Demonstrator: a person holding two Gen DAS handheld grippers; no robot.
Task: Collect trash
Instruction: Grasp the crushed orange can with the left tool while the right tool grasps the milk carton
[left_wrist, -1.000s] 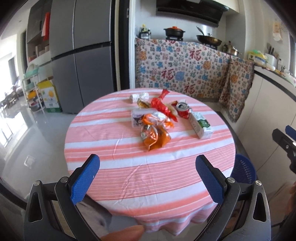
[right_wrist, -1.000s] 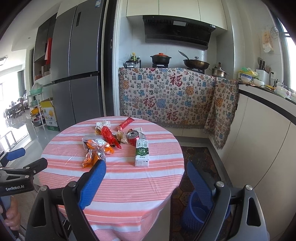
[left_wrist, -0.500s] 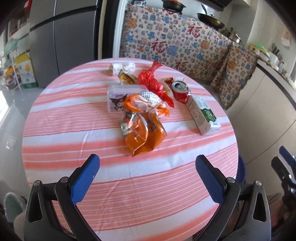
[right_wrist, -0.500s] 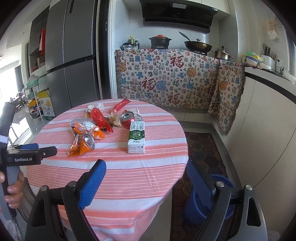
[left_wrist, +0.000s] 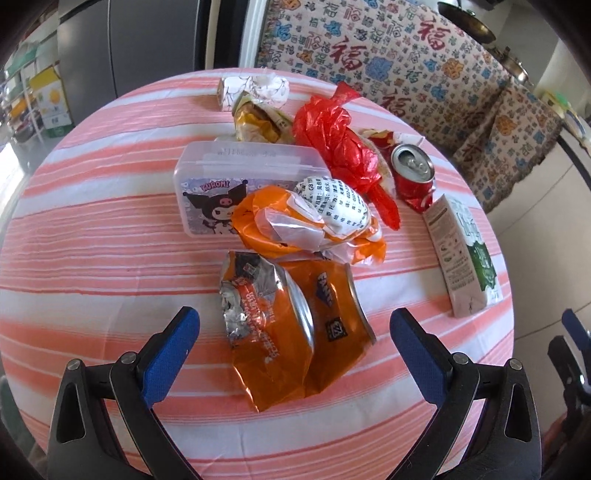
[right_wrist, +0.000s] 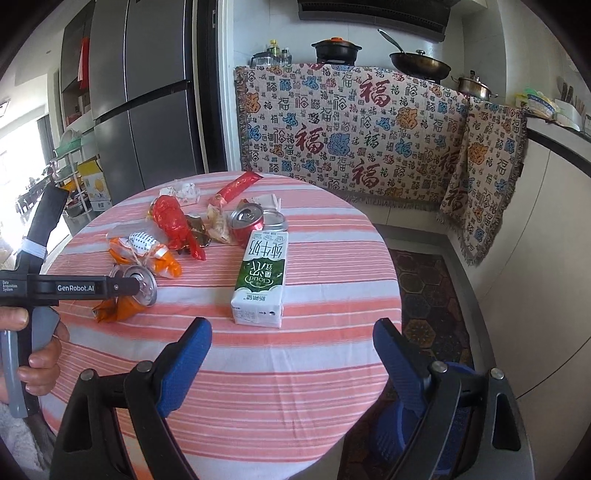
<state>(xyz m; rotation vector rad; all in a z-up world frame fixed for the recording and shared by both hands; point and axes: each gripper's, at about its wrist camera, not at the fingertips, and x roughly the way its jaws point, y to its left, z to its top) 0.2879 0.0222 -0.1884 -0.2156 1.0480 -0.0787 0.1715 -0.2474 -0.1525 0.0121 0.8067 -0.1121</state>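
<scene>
Trash lies on a round table with a pink striped cloth (left_wrist: 92, 258). A crushed orange can (left_wrist: 295, 317) lies nearest, between the open jaws of my left gripper (left_wrist: 295, 332), apart from both pads. Behind it are an orange wrapper bundle (left_wrist: 306, 225), a red plastic bag (left_wrist: 340, 144), a red soda can (left_wrist: 412, 170) and a green-and-white milk carton (left_wrist: 465, 254). My right gripper (right_wrist: 291, 350) is open and empty, just short of the milk carton (right_wrist: 260, 277). The left gripper (right_wrist: 74, 288) shows at the left of the right wrist view.
A clear Kuromi box (left_wrist: 240, 181) and crumpled paper (left_wrist: 266, 88) lie among the trash. A blue basket (right_wrist: 417, 424) stands on the floor below the table's right edge. A fridge (right_wrist: 147, 92) and a cloth-draped counter (right_wrist: 351, 129) stand behind.
My left gripper has moved forward and down over the table until its jaws flank the crushed orange can. My right gripper has moved closer to the milk carton. Both stay open.
</scene>
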